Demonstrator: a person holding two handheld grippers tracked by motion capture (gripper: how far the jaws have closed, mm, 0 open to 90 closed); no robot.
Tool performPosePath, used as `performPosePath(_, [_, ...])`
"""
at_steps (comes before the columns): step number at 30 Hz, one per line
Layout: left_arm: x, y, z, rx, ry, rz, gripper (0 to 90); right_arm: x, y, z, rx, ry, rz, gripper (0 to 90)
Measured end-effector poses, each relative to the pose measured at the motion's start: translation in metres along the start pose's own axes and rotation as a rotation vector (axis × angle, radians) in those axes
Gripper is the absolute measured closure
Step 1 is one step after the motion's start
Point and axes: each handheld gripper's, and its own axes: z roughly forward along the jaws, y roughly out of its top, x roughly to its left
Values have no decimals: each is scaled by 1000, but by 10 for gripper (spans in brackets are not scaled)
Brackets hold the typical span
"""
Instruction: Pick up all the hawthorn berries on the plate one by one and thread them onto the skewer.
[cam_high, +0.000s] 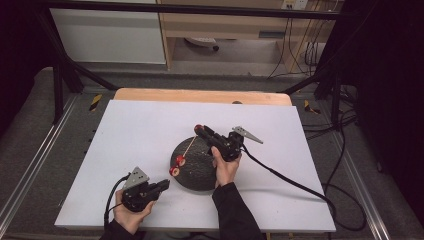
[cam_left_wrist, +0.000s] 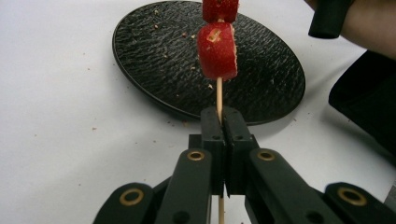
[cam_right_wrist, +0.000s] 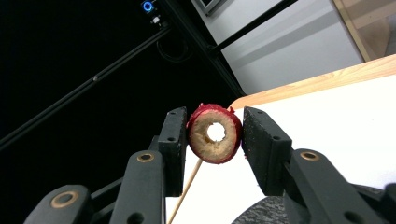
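Observation:
My left gripper (cam_high: 166, 184) (cam_left_wrist: 223, 116) is shut on the lower end of a thin wooden skewer (cam_high: 189, 146) (cam_left_wrist: 219, 95). The skewer slants up over the round black plate (cam_high: 200, 180) (cam_left_wrist: 154, 56). Two red fruit slices (cam_high: 177, 165) (cam_left_wrist: 217, 51) are threaded on it. My right gripper (cam_high: 199, 130) (cam_right_wrist: 215, 122) is shut on a third slice (cam_high: 198, 128) (cam_right_wrist: 215, 134), a red-skinned ring with a pale face and an open hole. It hangs right at the skewer's far tip (cam_right_wrist: 189, 186), which ends behind the ring's lower edge.
A white board (cam_high: 125, 135) covers the wooden table (cam_high: 200, 95) and crumbs lie on it near the plate. The right gripper's cable (cam_high: 290, 180) trails off to the right across the board. Black frame bars (cam_high: 60, 65) stand behind the table.

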Motion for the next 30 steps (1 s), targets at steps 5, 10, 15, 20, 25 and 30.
performPosePath(5, [-4,0,1,-6,3,-23,888,2,-5,0,9,9,-6,615])
performPosePath(10, [-8,-2,5,5,8,-39,888,4,-10,-2,13,9,-13,618])
performPosePath(15, [-11,1,2,-29,12,-39,888,6,-14,-3,42,28,-5,629])
performPosePath(20, [-11,0,5,-25,17,-42,888,8,-21,-4,61,39,-7,631])
performPosePath(25, [-10,1,7,-26,27,-38,888,9,-27,-4,96,52,19,631])
performPosePath(30, [-9,1,10,-26,28,-37,888,13,-37,-7,133,59,18,630])
